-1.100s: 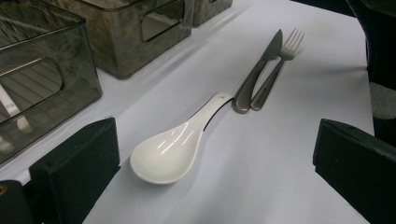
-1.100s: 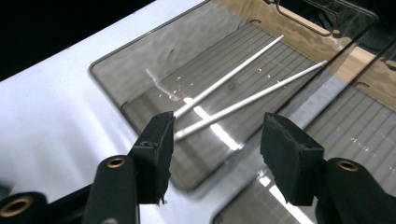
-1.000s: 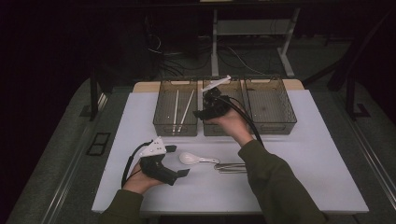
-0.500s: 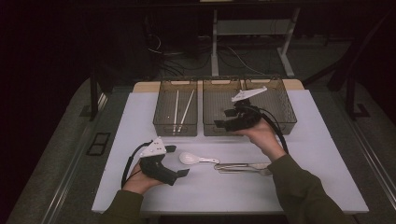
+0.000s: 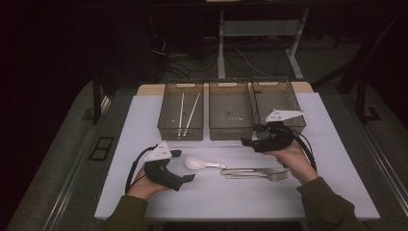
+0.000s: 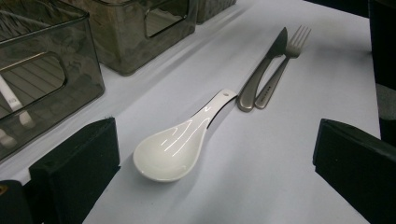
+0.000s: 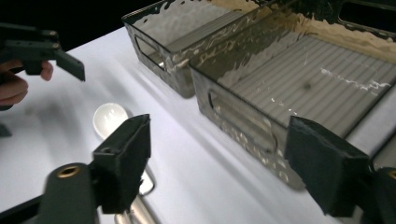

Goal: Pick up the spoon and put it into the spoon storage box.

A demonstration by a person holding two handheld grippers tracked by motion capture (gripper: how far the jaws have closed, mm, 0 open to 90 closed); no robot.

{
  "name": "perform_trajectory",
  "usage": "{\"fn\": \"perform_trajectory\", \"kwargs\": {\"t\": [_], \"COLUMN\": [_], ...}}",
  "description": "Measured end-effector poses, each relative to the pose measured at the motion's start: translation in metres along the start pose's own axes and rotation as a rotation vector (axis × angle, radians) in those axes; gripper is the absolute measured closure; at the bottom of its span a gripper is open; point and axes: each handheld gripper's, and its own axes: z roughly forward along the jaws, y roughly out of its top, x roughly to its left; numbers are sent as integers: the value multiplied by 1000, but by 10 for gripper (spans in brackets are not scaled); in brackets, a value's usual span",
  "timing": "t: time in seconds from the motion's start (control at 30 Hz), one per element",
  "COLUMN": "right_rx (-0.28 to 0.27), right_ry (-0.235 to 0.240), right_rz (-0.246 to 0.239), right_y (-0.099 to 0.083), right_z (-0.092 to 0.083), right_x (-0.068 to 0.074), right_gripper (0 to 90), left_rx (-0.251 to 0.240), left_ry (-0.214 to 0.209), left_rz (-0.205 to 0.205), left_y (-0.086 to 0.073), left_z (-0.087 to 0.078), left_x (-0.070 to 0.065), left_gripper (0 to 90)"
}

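The left hand-held gripper (image 5: 180,166) rests low on the worktop (image 5: 144,125), jaws spread around nothing, a white spoon (image 6: 180,142) lying just ahead. The right hand-held gripper (image 5: 249,140), released, hovers beside the middle bin (image 5: 230,111). A knife (image 6: 261,70) and fork (image 6: 282,63) lie together beyond the spoon.

spoon (image 5: 202,164) left of fork (image 5: 269,176)
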Motion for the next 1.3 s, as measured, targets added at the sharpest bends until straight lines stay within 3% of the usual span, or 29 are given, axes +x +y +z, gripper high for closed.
{"fn": "perform_trajectory", "kwargs": {"t": [0.33,0.57,0.87,1.1,1.3], "right_rx": [-52,-92,-75,-41,-32], "right_ry": [-27,-48,-106,-104,-96], "right_rz": [-23,-5,38,13,25], "right_y": [-42,-72,-103,-115,-118], "right_z": [-36,-57,-71,-75,-76], "right_x": [5,5,2,5,5], "right_gripper": [200,184,172,172,172], "left_rx": [5,6,0,4,-1], "left_ry": [3,3,8,14,27], "left_rz": [5,3,2,4,17], "left_y": [0,0,1,1,6], "left_z": [-1,-1,-1,-1,-2], "left_x": [1,0,0,0,2], "left_gripper": [0,0,0,2,24]}}
